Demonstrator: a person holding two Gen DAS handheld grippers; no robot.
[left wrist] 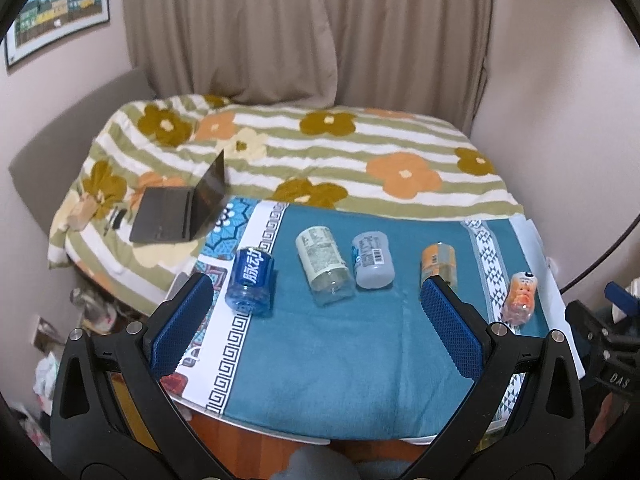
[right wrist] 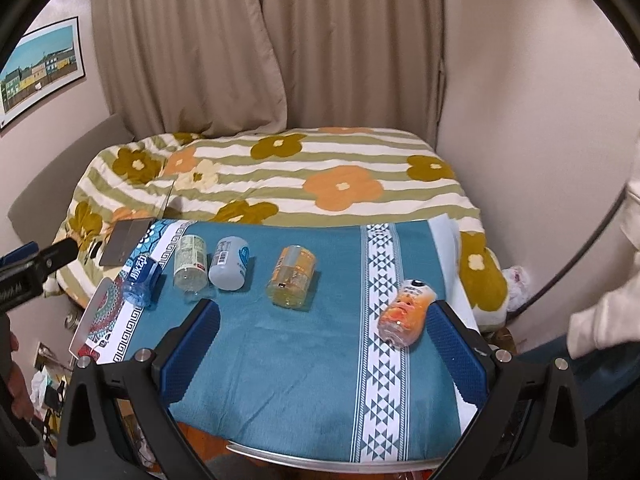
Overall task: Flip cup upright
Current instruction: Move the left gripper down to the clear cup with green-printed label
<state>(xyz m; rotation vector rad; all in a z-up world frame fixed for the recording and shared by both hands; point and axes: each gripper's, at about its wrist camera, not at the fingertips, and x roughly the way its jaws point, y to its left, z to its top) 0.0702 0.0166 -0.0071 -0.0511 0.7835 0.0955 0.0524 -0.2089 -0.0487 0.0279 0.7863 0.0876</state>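
Observation:
Several cut-bottle cups lie on their sides in a row on the teal cloth (left wrist: 320, 352) (right wrist: 288, 360). From left: a blue-labelled cup (left wrist: 251, 282) (right wrist: 141, 280), a clear cup with a pale printed label (left wrist: 324, 266) (right wrist: 191, 264), a grey-white cup (left wrist: 372, 261) (right wrist: 229, 263), an orange-labelled cup (left wrist: 439, 262) (right wrist: 292, 276), and a pink-orange cup (left wrist: 520, 298) (right wrist: 404, 312) at the far right. My left gripper (left wrist: 316, 300) hangs open over the near cloth, short of the row. My right gripper (right wrist: 324, 320) is open too, its right finger beside the pink-orange cup.
The cloth covers a small table (right wrist: 300, 458) pushed against a bed with a flowered striped blanket (left wrist: 320, 156). An open laptop (left wrist: 184, 210) rests on the bed at the left. Clutter lies on the floor (left wrist: 60, 340) to the left. Curtains (left wrist: 304, 32) hang behind.

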